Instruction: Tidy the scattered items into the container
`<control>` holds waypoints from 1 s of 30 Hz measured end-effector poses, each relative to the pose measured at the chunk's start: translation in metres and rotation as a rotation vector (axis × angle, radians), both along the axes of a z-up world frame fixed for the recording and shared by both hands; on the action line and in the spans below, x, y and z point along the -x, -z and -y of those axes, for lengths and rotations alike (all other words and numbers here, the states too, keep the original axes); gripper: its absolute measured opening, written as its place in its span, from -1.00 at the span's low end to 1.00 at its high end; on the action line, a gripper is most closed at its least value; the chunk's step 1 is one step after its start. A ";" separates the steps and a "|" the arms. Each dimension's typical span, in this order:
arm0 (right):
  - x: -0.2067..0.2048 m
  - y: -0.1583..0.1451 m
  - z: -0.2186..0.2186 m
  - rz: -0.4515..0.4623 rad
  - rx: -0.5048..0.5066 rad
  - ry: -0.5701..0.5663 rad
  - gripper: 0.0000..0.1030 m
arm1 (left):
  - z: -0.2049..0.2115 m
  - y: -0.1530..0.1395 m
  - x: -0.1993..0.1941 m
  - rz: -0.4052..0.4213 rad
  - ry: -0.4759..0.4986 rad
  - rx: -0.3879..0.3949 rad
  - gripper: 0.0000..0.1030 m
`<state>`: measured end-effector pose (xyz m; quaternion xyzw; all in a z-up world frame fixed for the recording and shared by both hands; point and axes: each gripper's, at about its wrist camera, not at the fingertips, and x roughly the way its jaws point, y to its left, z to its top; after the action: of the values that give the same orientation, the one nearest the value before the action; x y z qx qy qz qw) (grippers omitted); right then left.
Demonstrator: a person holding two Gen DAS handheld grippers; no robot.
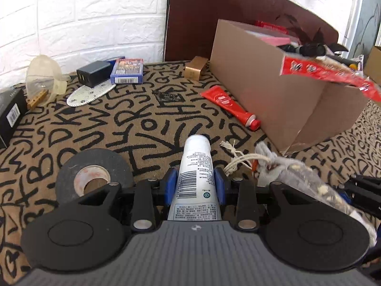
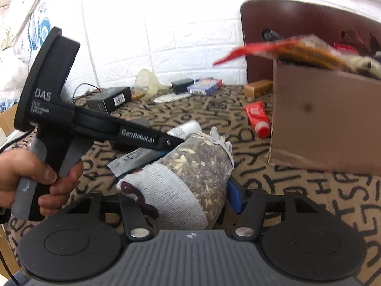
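The left hand-held gripper (image 1: 195,186) squeezes a white tube (image 1: 196,164); its back end is hidden. The right hand-held gripper (image 2: 181,200) holds a mesh bag (image 2: 190,178), covering one finger. The box (image 1: 273,90) sits nearby on a lettered cloth (image 1: 142,124) by a white brick wall (image 1: 95,23).

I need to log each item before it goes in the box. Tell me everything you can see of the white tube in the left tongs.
The white tube is slim, plastic-looking, with a rounded white cap pointing away and a barcode and fine print on its side. The left tongs clamp it between blue pads at mid-body. The mesh pouch lies right beside it.
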<state>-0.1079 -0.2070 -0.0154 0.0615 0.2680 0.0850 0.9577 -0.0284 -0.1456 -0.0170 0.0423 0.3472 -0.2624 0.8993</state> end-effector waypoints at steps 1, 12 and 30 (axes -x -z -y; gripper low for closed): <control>0.001 -0.004 -0.001 0.010 0.004 -0.006 0.10 | -0.001 -0.004 0.004 0.022 0.003 -0.004 -0.33; 0.003 -0.029 -0.008 0.066 0.019 -0.037 0.10 | -0.018 -0.034 0.003 0.060 0.008 0.001 -0.88; 0.003 -0.017 -0.022 0.024 -0.002 -0.076 0.10 | -0.054 -0.007 0.015 0.178 0.461 -0.375 0.20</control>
<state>-0.1105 -0.1849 0.0016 0.0513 0.2585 0.1226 0.9568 -0.0437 -0.0918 -0.0097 0.3081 0.2906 -0.3861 0.8195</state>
